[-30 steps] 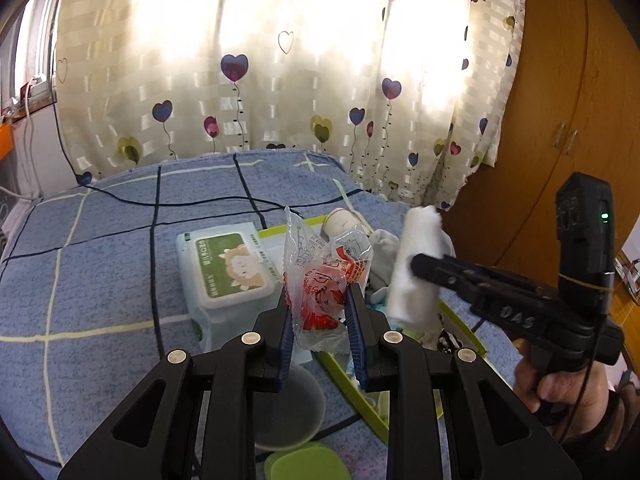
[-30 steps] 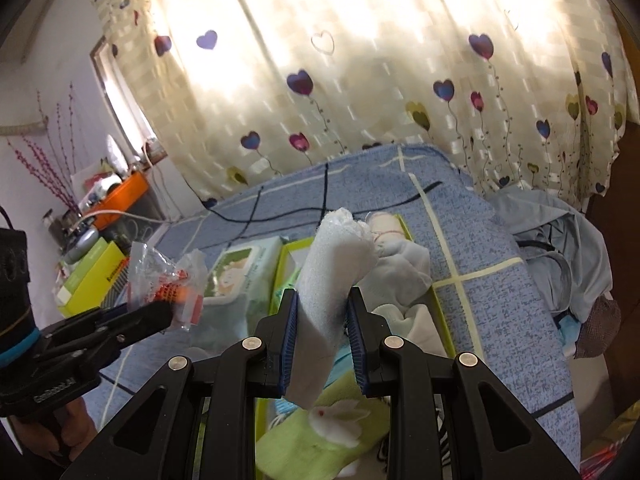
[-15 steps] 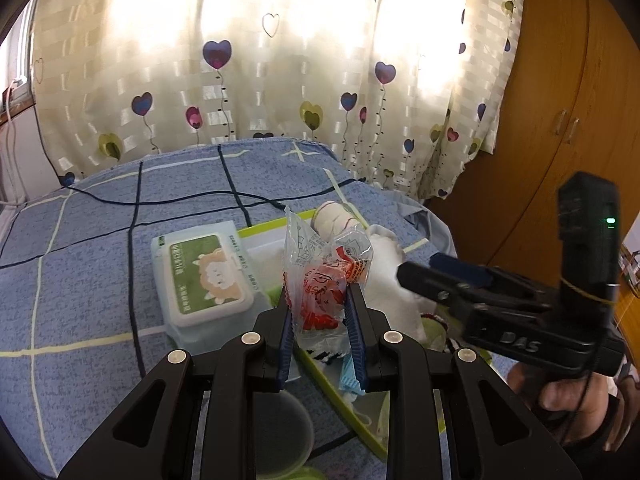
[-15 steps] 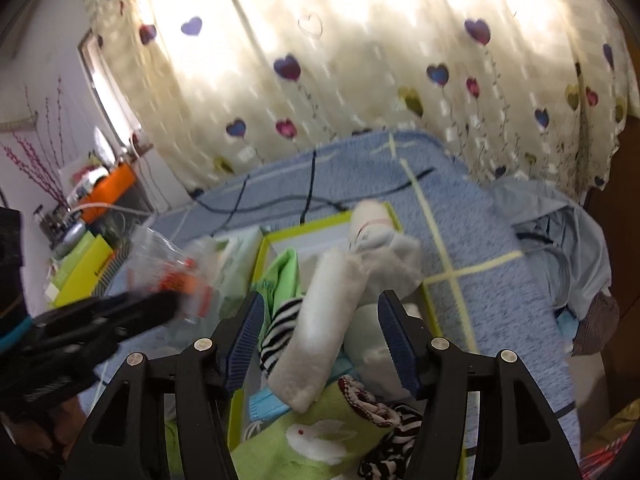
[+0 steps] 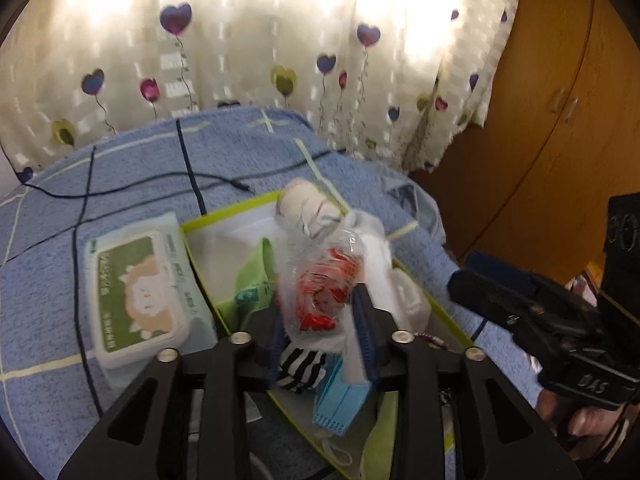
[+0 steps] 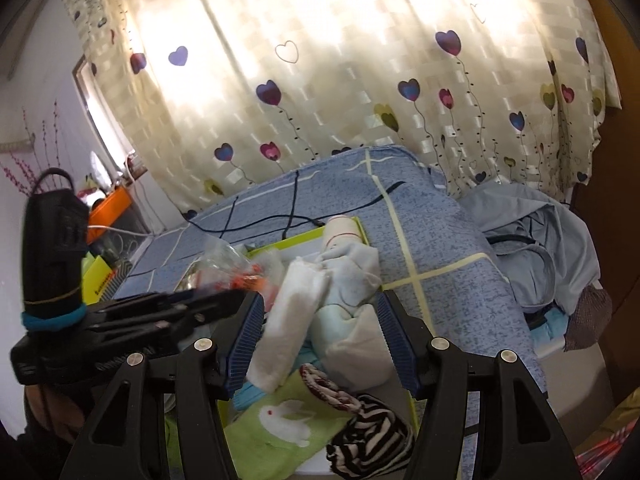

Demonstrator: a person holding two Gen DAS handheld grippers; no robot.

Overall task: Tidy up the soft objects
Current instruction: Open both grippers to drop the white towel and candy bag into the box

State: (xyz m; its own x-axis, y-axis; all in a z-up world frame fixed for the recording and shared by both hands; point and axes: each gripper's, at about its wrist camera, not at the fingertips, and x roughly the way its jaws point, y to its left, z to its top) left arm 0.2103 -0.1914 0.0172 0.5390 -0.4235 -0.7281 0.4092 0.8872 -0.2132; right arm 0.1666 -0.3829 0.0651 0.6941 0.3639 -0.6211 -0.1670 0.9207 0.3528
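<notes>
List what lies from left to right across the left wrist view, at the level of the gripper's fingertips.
Wet wipes pack → green cloth → clear snack bag between the left gripper fingers → white plastic bag → right gripper.

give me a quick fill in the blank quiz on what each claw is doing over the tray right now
1. The left claw is shut on a crinkly clear plastic ____ with red print.
2. The right claw is ____, holding nothing.
3. The rolled white towel lies in the ____-rimmed tray.
4. The green-labelled wet wipes pack sits ____ the tray.

Missing words: bag; open; green; outside
</notes>
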